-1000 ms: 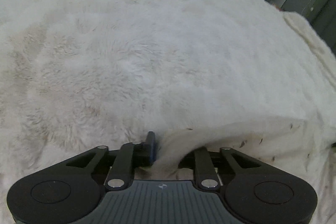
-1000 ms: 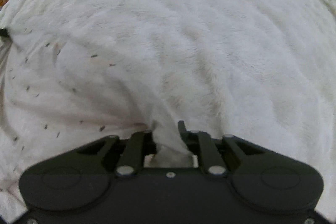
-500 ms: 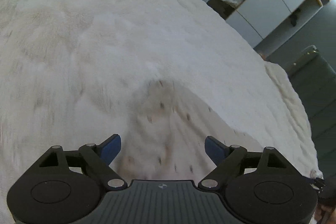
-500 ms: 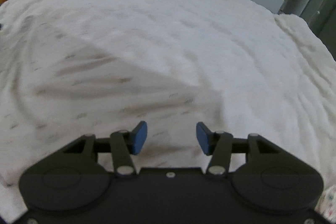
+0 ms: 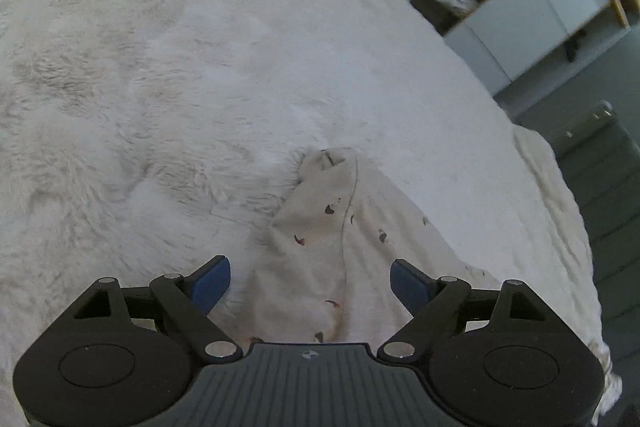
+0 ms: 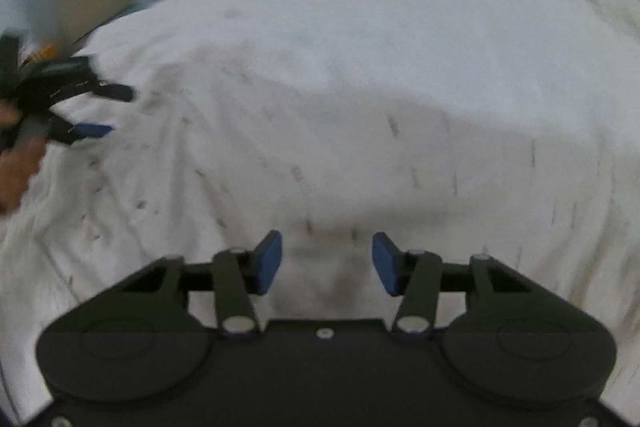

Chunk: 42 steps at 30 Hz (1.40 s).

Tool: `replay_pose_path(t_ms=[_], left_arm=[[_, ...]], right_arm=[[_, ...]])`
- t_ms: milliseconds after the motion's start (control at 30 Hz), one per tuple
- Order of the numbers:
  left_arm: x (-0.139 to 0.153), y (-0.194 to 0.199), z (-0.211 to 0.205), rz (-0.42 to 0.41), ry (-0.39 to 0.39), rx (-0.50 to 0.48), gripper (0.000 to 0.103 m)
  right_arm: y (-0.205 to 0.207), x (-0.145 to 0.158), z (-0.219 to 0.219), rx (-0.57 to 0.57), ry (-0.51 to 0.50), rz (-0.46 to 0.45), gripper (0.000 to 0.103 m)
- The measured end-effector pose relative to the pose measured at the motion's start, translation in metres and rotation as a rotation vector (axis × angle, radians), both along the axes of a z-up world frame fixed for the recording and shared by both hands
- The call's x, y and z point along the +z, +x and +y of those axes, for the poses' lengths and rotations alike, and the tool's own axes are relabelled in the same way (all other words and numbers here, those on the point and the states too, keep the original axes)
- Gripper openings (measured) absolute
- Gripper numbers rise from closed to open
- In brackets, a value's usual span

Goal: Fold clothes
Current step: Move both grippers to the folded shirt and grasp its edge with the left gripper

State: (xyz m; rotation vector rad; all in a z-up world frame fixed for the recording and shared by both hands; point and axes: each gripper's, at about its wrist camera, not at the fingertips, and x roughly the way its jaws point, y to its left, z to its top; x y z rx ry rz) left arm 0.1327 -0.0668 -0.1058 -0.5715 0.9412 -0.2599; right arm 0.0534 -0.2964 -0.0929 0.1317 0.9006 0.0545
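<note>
Both grippers have let go of the white printed garment [image 5: 352,239], which a second ago was pinched in each. The left gripper [image 5: 310,283] now has its jaws spread wide and empty, a garment corner lying on the fluffy white bed cover [image 5: 180,67] just beyond them. The right gripper [image 6: 326,263] hovers over the cloth with jaws apart, just narrowing, nothing between them. This fold looks laid down; a fresh grasp probably comes next.
</note>
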Motion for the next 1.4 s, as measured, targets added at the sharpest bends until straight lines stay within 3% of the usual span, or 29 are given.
replay_pose_path(t_ms=[67,167,300,333,400,533,600,733,833,1000,1200,1400], left_arm=[[0.0,0.012,0.003,0.006,0.01,-0.013,0.084],[-0.001,0.022,0.004,-0.014,0.041,-0.042,0.084],[-0.013,0.026,0.007,0.008,0.024,-0.087,0.084],[-0.016,0.027,0.008,0.011,0.019,-0.093,0.084],[-0.019,0.027,0.011,0.013,0.006,-0.092,0.084],[-0.02,0.024,0.02,0.013,-0.05,-0.064,0.084],[-0.02,0.023,0.023,0.013,-0.062,-0.056,0.084],[-0.024,0.021,0.036,0.017,-0.101,-0.033,0.084],[-0.023,0.019,0.041,0.014,-0.116,-0.02,0.084],[-0.023,0.017,0.035,0.011,-0.072,-0.053,0.084],[-0.031,0.028,0.026,0.007,-0.043,-0.088,0.083],[-0.047,0.039,0.037,0.027,-0.231,-0.038,0.071]], right_arm=[[-0.026,-0.012,-0.001,0.013,0.027,0.025,0.046],[-0.064,-0.013,0.008,0.046,-0.03,0.011,0.046],[-0.105,0.016,0.017,0.031,-0.059,-0.043,0.047],[-0.116,0.032,0.026,0.035,-0.095,-0.091,0.049],[-0.122,0.049,0.049,0.055,-0.158,-0.17,0.068],[-0.128,0.067,0.12,0.177,-0.291,-0.316,0.076],[-0.124,0.059,0.166,0.285,-0.379,-0.372,0.076],[-0.128,0.028,0.23,0.501,-0.585,-0.36,0.074],[-0.129,0.01,0.249,0.552,-0.688,-0.334,0.074],[-0.115,-0.013,0.245,0.455,-0.86,-0.305,0.074],[-0.099,-0.031,0.242,0.461,-0.935,-0.305,0.073],[-0.083,-0.05,0.258,0.438,-1.016,-0.358,0.073]])
